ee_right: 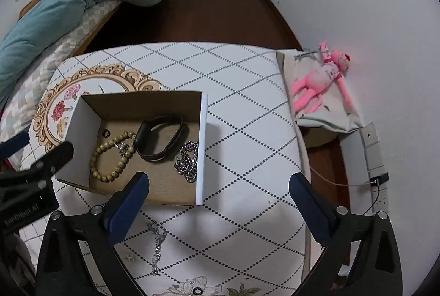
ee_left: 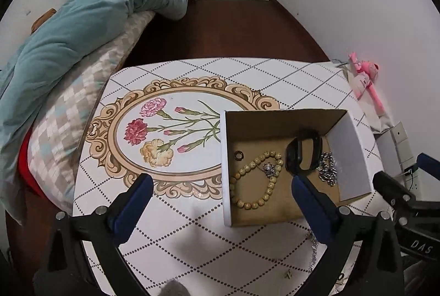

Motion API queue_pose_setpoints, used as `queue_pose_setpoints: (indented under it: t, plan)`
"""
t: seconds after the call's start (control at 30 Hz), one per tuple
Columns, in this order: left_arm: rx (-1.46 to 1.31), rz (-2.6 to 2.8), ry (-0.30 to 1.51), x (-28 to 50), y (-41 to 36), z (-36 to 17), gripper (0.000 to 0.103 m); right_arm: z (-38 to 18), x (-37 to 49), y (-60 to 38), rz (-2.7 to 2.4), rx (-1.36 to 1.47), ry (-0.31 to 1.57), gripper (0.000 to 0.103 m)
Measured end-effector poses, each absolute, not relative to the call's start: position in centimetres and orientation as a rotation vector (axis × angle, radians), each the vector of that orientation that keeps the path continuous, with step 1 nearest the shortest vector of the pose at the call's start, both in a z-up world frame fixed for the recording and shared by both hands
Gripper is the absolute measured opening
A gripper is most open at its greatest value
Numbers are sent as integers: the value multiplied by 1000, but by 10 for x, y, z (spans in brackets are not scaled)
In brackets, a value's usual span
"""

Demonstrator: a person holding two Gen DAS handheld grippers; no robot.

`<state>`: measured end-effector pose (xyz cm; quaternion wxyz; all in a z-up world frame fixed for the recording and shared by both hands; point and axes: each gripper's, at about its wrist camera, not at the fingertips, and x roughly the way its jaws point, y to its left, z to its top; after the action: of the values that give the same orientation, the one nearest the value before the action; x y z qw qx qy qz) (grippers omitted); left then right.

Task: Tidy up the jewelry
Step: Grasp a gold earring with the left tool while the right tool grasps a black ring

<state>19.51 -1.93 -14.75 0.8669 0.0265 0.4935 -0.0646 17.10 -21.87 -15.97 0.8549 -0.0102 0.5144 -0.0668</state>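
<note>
An open cardboard box [ee_left: 225,169] [ee_right: 203,147] stands on the patterned table. Inside lie a beaded bracelet [ee_left: 255,177] [ee_right: 112,158], a black wristband [ee_left: 302,150] [ee_right: 162,139], a silver chain [ee_left: 327,169] [ee_right: 188,161], a small sparkly piece [ee_left: 270,168] [ee_right: 123,148] and a dark ring [ee_left: 238,155] [ee_right: 106,134]. A silver chain [ee_right: 157,246] [ee_left: 312,252] and a small earring [ee_right: 129,257] [ee_left: 288,273] lie on the table in front of the box. My left gripper [ee_left: 222,194] is open and empty above the box's near left corner. My right gripper [ee_right: 220,186] is open and empty over the box's right wall.
A bed with a teal blanket [ee_left: 68,29] lies to the left. A pink plush toy [ee_right: 321,81] rests on a bag at the right by the wall. A wall socket with cable [ee_right: 379,177] is at the right. Dark floor lies beyond the table.
</note>
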Motion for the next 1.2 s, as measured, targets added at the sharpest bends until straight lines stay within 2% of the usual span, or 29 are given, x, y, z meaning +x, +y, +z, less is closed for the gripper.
queue_pose_setpoints:
  t: [0.37,0.5,0.67,0.73,0.77,0.8,0.83,0.9,1.13,1.2]
  plan:
    - [38,-127,941,152,-7,-106,103,-107,127,-214,-125,36,961,103]
    - [53,-97,974,130,0,-127,103,-128,100,-211,-111,67,1007,103]
    - [82,-72,1081,107,4,-173,103,-186,69,-205,-95,120,1123,101]
    - [98,-64,1118,98,4,-191,103,-208,59,-202,-94,132,1160,87]
    - [102,-64,1137,94,3,-200,103,-217,56,-202,-96,138,1176,77]
    - [103,-65,1146,92,3,-205,103,-226,53,-202,-93,150,1192,72]
    - [107,-62,1160,89,3,-212,103,-236,50,-202,-89,166,1207,71]
    - [116,-58,1180,85,2,-221,103,-247,46,-201,-91,173,1217,62]
    - [124,-54,1202,79,0,-232,103,-256,38,-194,-94,127,1184,46]
    - [124,-56,1207,78,-2,-233,103,-255,37,-192,-103,96,1174,29]
